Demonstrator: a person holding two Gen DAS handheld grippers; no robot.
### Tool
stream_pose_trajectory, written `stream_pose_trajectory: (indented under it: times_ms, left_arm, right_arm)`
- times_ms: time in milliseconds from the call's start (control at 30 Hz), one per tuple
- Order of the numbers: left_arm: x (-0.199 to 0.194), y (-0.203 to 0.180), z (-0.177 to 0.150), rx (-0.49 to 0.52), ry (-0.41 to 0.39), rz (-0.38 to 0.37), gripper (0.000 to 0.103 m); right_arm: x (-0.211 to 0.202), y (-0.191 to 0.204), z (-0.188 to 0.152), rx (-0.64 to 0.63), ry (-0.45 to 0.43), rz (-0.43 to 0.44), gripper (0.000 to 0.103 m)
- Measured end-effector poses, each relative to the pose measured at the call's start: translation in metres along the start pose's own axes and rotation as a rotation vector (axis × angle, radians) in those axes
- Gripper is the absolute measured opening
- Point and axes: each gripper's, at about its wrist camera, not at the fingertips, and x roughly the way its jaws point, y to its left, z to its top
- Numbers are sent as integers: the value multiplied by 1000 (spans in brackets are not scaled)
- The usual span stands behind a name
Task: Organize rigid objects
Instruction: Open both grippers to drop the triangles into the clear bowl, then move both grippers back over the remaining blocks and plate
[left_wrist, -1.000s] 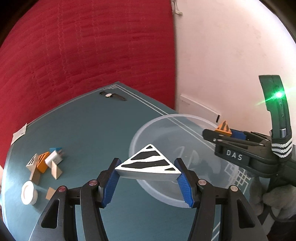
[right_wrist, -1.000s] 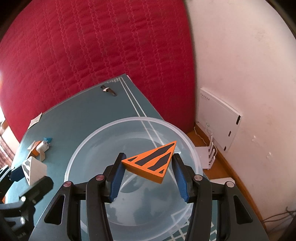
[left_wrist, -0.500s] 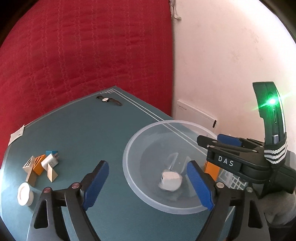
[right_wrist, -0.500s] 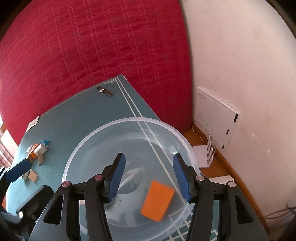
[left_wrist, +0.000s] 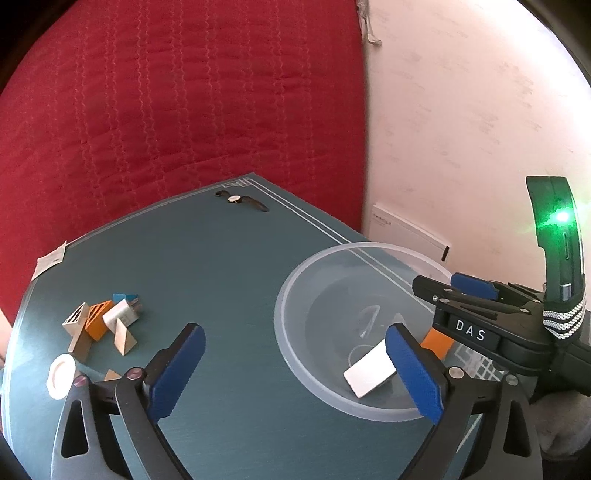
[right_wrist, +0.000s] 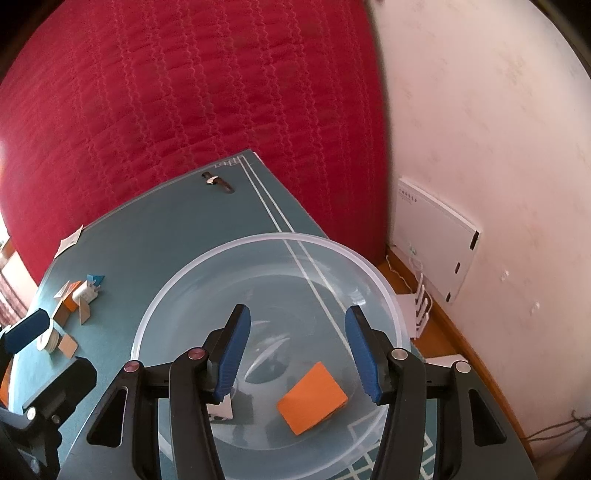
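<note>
A clear plastic bowl (left_wrist: 295, 295) (right_wrist: 258, 243) sits on the teal table. In it lie a white block (left_wrist: 367, 373) (right_wrist: 221, 410) and an orange block (right_wrist: 312, 398) (left_wrist: 437, 343). My left gripper (left_wrist: 295, 373) is open and empty, above the table at the bowl's left rim. My right gripper (right_wrist: 297, 354) is open and empty, above the bowl; in the left wrist view its fingers (left_wrist: 472, 288) reach over the bowl from the right. A pile of small wooden, orange, white and blue blocks (left_wrist: 103, 321) (right_wrist: 77, 295) lies on the table's left.
A white round disc (left_wrist: 61, 374) and a small tan piece (left_wrist: 110, 374) lie near the pile. A wristwatch (left_wrist: 240, 199) (right_wrist: 218, 181) lies at the table's far edge. A paper slip (left_wrist: 50, 260) sits at the left edge. A red quilted wall and a white wall stand behind.
Both grippers opened and dropped their striped triangular blocks into the bowl: white from the left, orange from the right. Both blocks now rest in the bowl.
</note>
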Motion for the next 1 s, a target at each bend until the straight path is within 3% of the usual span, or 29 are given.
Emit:
stream_pose_trajectory:
  times_ms: [400, 533, 1000]
  left_arm:
    - [-3, 20, -9, -38, -10, 67, 100]
    - [-5, 31, -13, -63, -9, 89, 101]
    - [-21, 97, -39, -193, 0, 200, 102]
  right_arm:
    - [-7, 18, -10, -36, -43, 26, 56]
    - [-13, 31, -15, -60, -71, 61, 65]
    - [-21, 87, -39, -202, -93, 129, 68]
